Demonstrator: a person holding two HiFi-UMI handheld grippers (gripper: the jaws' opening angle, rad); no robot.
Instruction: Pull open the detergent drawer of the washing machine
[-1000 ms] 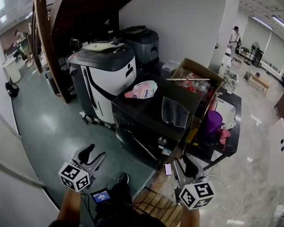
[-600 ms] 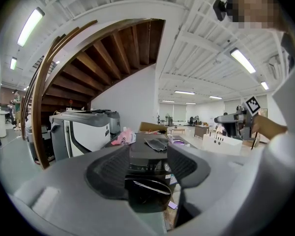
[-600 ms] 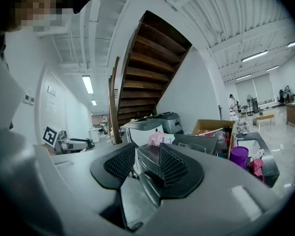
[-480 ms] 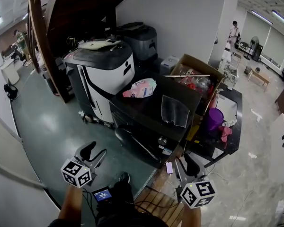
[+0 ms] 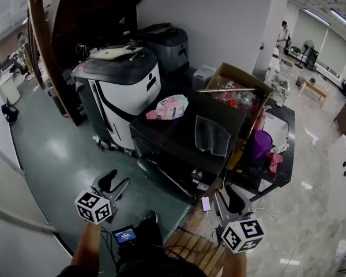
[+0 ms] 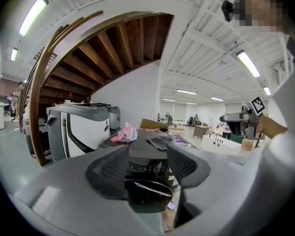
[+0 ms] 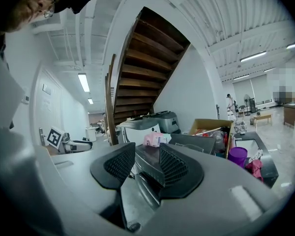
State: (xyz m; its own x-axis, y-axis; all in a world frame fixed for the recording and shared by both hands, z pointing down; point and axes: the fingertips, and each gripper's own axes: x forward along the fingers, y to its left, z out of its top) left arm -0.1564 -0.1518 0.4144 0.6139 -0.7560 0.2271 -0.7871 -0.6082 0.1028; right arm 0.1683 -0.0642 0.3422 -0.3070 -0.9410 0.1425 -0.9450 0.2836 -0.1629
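**Approach to the drawer**

1. The left gripper (image 5: 112,184) is released: its jaws stand apart with nothing between them. In the left gripper view it faces the front of the washing machine (image 5: 174,133) from well apart.
2. The washing machine is the dark front-loader at the centre of the head view. A pink bag (image 5: 168,107) and a grey cloth (image 5: 212,136) lie on its top.
3. The detergent drawer belongs on the upper front strip (image 5: 164,154), probably at the end away from the knob (image 5: 197,173). No gripper is near it yet.
4. Bring one gripper level with that strip. Keep the jaws apart until the pads bracket the drawer's lip or recess, then close and pull straight out along the drawer's travel. Avoid twisting, which is likely to bind the drawer.
5. The right gripper (image 5: 228,201) is likewise released and empty. It hangs near the machine's right front corner and can steady the cabinet if the machine shifts.

**Limits of view**

- Left side: the dark front strip shows no clear drawer outline or handle in any view.
- Centre: the round door (image 6: 148,193) is partly covered by the left gripper's own body.
- Right side: the contents of the cardboard box (image 5: 237,81) are too cluttered to identify.
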